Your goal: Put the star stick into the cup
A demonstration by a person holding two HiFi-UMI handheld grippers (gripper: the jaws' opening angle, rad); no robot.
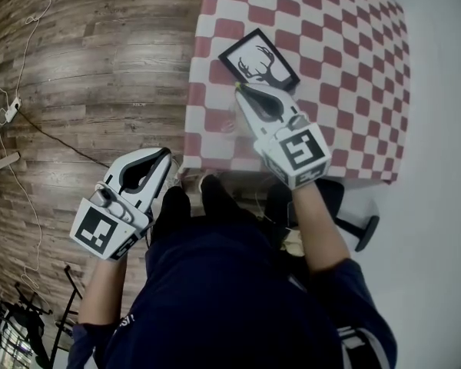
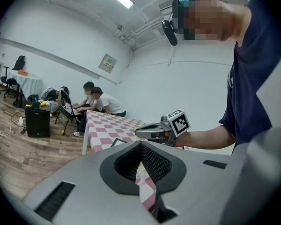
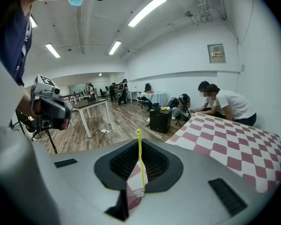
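The right claw [image 3: 140,142] pinches the stick [image 3: 141,159] (thin, yellow). The stick's length runs along the jaws and pokes out past their tips, over the table [image 1: 353,68]. The left claw [image 2: 141,144] is pressed together, empty, off the table's edge. No cup shows clearly.

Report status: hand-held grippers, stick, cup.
Right hand-held gripper shut on yellow stick, over checkered table. Left hand-held gripper shut, empty, off the table. Cup not made out; picture frame beside right gripper.
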